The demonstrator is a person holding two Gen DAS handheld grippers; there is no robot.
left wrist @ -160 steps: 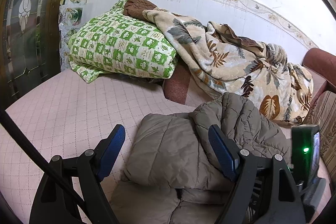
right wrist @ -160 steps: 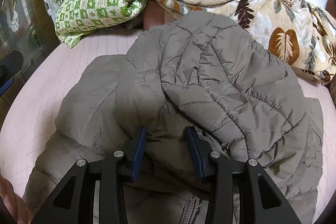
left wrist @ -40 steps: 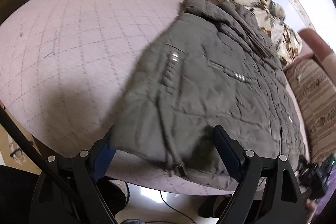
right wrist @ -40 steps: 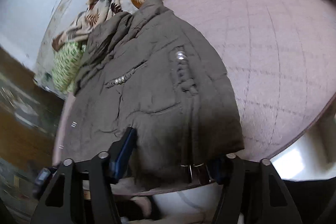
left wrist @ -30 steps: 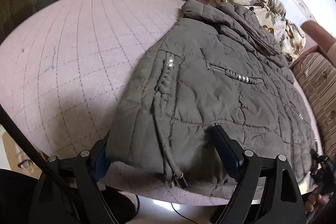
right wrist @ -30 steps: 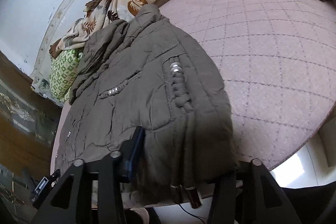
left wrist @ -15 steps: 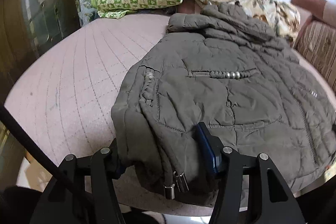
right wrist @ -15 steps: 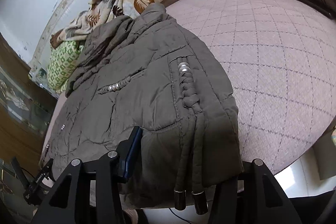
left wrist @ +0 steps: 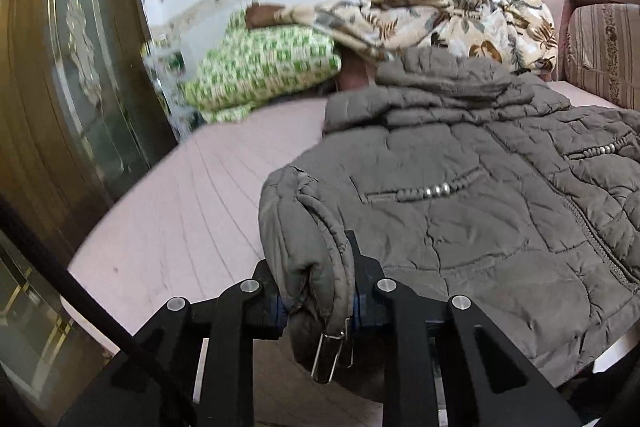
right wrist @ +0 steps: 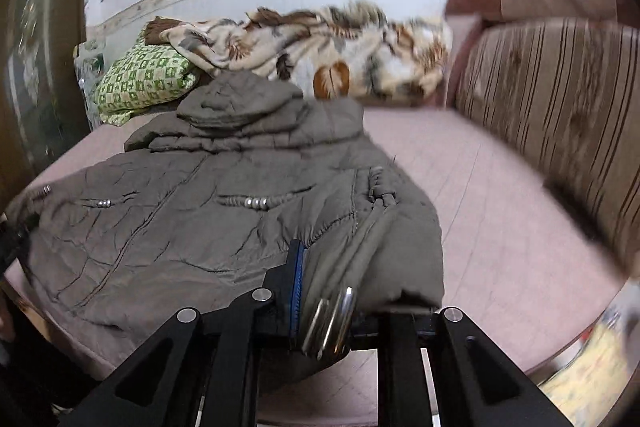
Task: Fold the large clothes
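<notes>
I am pinching the jacket's [left wrist: 460, 211] two bottom corners, left claw [left wrist: 320, 291] and right claw [right wrist: 332, 291] both clamped on hem, jacket lying spread on the bed [left wrist: 192, 219]. Next I'd carry the hem toward the hood.

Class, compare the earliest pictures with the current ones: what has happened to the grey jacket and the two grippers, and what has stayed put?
The jacket, earlier bunched up, now lies spread out, front up. The left gripper and right gripper, open before, have each closed on a bottom corner of it. The green checked bundle, the leaf-print blanket and the pink bed cover stayed as they were.
</notes>
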